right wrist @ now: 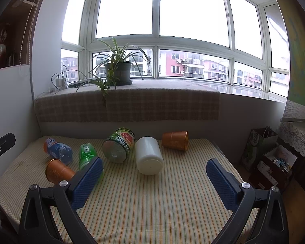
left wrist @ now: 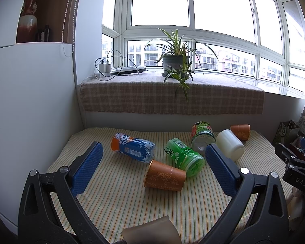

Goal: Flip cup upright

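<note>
Two orange patterned cups lie on their sides on the striped tablecloth (left wrist: 122,203). The near cup (left wrist: 164,175) lies between my left gripper's fingers, a little ahead of them; it also shows in the right wrist view (right wrist: 58,170). The far cup (left wrist: 240,131) lies at the back right, also in the right wrist view (right wrist: 175,140). A white cup (right wrist: 149,155) lies on its side ahead of my right gripper, also in the left wrist view (left wrist: 230,147). My left gripper (left wrist: 153,168) is open and empty. My right gripper (right wrist: 154,180) is open and empty above the cloth (right wrist: 152,207).
Several bottles lie on the table: a blue-orange one (left wrist: 133,149), a green one (left wrist: 184,157) and a green-red one (left wrist: 202,137). A potted plant (left wrist: 175,61) stands on the windowsill. Bags and boxes (right wrist: 268,160) stand at the right. A wall (left wrist: 30,101) borders the left.
</note>
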Action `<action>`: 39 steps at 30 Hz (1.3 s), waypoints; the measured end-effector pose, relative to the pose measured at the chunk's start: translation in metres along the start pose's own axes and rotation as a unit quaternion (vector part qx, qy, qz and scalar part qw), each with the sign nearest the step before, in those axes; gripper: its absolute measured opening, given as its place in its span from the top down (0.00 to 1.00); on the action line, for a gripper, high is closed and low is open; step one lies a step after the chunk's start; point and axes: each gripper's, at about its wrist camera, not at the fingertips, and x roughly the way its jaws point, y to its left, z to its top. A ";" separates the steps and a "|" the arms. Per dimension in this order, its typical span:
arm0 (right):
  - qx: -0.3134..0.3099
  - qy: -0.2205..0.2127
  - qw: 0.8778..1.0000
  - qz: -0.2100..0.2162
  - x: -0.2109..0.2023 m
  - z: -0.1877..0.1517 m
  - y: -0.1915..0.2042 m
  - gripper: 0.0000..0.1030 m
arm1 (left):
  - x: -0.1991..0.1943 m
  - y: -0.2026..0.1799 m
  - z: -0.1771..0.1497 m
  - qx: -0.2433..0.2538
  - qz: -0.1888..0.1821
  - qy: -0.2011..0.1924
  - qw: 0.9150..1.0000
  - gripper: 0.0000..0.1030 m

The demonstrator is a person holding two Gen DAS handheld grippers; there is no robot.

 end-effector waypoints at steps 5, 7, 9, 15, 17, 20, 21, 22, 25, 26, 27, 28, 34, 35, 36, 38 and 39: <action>0.000 0.001 1.000 0.001 0.001 0.000 0.000 0.00 | 0.001 -0.001 0.000 0.000 0.000 0.000 1.000 0.01; 0.001 0.003 1.000 0.002 0.001 0.000 0.000 0.00 | 0.001 -0.001 -0.001 0.000 0.000 0.000 1.000 0.01; 0.001 0.004 1.000 0.002 0.002 0.000 0.000 0.00 | 0.001 -0.001 -0.001 0.000 -0.001 0.000 1.000 0.01; 0.002 0.005 1.000 0.003 0.003 0.000 0.000 0.00 | 0.000 0.000 0.001 -0.001 0.000 0.002 1.000 0.01; 0.002 0.006 1.000 0.003 0.003 0.000 0.000 0.00 | 0.001 -0.001 0.001 0.000 0.000 0.001 1.000 0.01; 0.002 0.006 1.000 0.003 0.004 0.000 0.000 0.00 | 0.002 -0.001 0.000 0.000 0.000 0.001 1.000 0.01; 0.002 0.006 1.000 0.003 0.004 0.000 0.000 0.00 | 0.001 -0.001 0.001 0.000 0.000 0.002 1.000 0.01; 0.003 0.007 1.000 0.003 0.004 0.000 0.001 0.00 | 0.001 -0.001 0.000 0.000 0.000 0.001 1.000 0.01; 0.001 0.007 1.000 0.003 0.005 0.000 0.002 0.00 | 0.002 -0.001 0.000 0.000 0.000 0.001 1.000 0.01; 0.001 0.007 1.000 0.003 0.005 0.000 0.002 0.00 | 0.001 -0.001 0.000 -0.001 0.000 0.002 1.000 0.01; 0.002 0.008 1.000 0.004 0.005 0.000 0.002 0.00 | 0.001 -0.001 0.000 0.000 0.000 0.001 1.000 0.01; 0.002 0.008 1.000 0.004 0.005 0.000 0.002 0.00 | 0.002 -0.001 0.000 0.000 0.000 0.001 1.000 0.01; 0.003 0.011 1.000 0.005 0.007 -0.001 0.001 0.00 | 0.002 -0.001 0.000 0.000 0.000 0.002 1.000 0.01; 0.004 0.011 1.000 0.005 0.007 -0.001 0.001 0.00 | 0.002 -0.001 0.000 0.000 0.000 0.001 1.000 0.01; 0.003 0.011 1.000 0.005 0.007 -0.001 0.001 0.00 | 0.002 -0.001 0.000 0.000 0.000 0.001 1.000 0.01; 0.002 0.011 1.000 0.005 0.007 -0.001 0.001 0.00 | 0.002 -0.001 0.000 0.000 0.000 0.002 1.000 0.01; 0.002 0.012 1.000 0.005 0.007 -0.001 0.001 0.00 | 0.000 0.000 0.000 0.000 0.000 0.002 1.000 0.01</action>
